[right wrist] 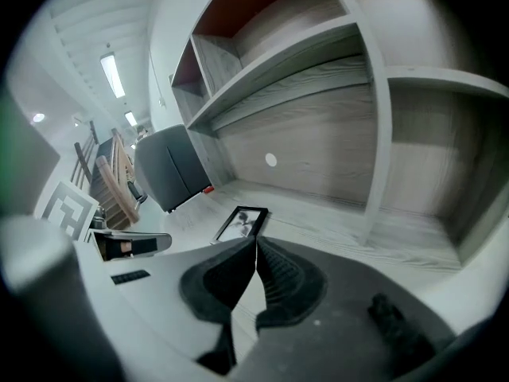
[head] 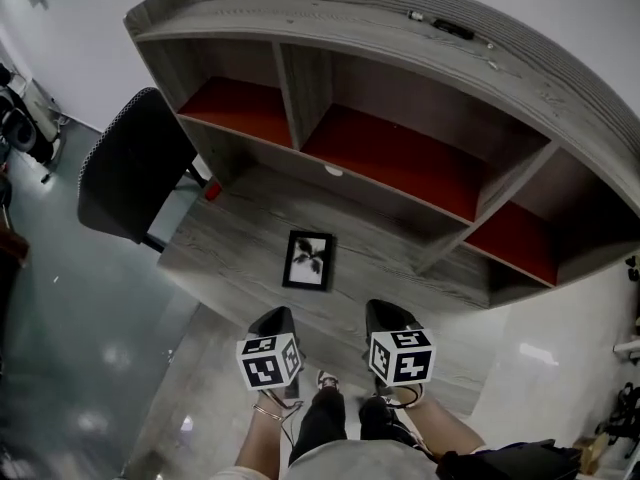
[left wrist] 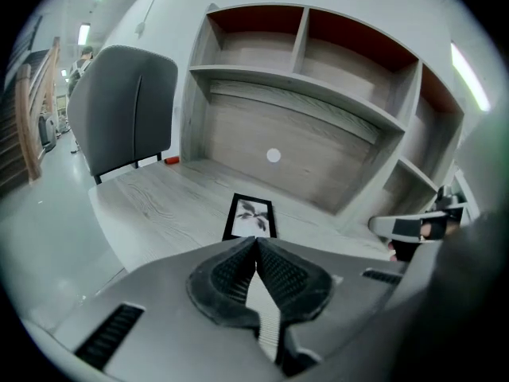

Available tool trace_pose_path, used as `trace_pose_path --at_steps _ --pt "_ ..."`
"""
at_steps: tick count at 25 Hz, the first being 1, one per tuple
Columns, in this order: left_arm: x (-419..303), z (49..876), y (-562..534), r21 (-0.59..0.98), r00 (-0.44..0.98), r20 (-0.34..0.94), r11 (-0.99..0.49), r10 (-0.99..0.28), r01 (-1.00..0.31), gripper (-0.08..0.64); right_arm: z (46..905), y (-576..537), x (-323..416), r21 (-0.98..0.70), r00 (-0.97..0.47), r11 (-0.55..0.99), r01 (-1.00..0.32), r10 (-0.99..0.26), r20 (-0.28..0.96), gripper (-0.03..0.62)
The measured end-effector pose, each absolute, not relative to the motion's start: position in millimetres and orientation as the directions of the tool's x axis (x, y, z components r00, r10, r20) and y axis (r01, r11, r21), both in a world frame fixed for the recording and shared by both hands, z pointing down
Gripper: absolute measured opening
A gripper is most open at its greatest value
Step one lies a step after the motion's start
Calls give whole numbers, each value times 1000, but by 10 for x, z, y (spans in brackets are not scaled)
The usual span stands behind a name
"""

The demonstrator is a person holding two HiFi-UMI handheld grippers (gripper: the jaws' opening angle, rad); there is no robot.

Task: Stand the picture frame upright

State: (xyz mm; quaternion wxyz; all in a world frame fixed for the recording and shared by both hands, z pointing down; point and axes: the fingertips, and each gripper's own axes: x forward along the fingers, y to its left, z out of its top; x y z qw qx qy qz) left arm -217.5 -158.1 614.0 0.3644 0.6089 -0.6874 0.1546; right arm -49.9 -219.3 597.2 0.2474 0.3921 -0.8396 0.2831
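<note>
Claws: left claw [left wrist: 256,239], right claw [right wrist: 256,242] both closed, empty.
Plan: I should spread them, then lift the flat picture frame [head: 308,260] by its edge.

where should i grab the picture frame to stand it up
The picture frame lies flat, face up, on the desk, so only its thin black border offers a pinch. Probably take the near short edge, coming from the desk's front: tip it up a little, then clamp across its thickness.
</note>
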Motion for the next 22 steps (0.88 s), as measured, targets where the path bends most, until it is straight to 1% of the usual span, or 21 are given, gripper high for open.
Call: trace_pose_path --at_steps 5,10,22 --pt "-2383 6324 -1580 245 -1 708 246 -707 -938 14 6136 -2211 -712 -271 -567 551 -789 -482 668 32" --pt "-2505 6497 -1659 272 15 717 259 -697 -927 14 6280 -2305 -825 -260 -547 545 -798 -472 691 32" --pt "-2759 6818 -1957 286 60 744 235 -666 -929 14 6634 -2590 -961 -256 -489 476 -841 -470 734 32"
